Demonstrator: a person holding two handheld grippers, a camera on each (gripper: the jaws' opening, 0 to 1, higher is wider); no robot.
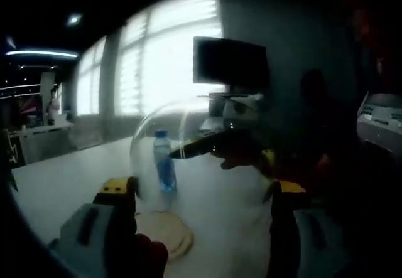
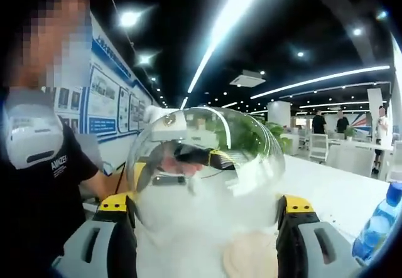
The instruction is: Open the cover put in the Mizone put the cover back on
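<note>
Clear glass or plastic, the dome cover (image 2: 204,165) sits between my right gripper's (image 2: 207,212) yellow-tipped jaws, which stand wide apart on either side of it; I cannot tell whether they touch it. Below the cover I see part of a pale round wooden base (image 2: 251,256) on the white table (image 2: 333,193). At the far right edge of the right gripper view, the blue Mizone bottle (image 2: 379,224) leans into frame, outside the dome.

In the left gripper view my left gripper's (image 1: 201,193) jaws are also apart, gripping nothing. Beyond them the Mizone bottle (image 1: 164,162) stands upright on the table (image 1: 63,187), with the cover (image 1: 160,133) tilted up beside it, held from the right by the other gripper (image 1: 220,149). The base (image 1: 173,237) lies near my left jaw.
</note>
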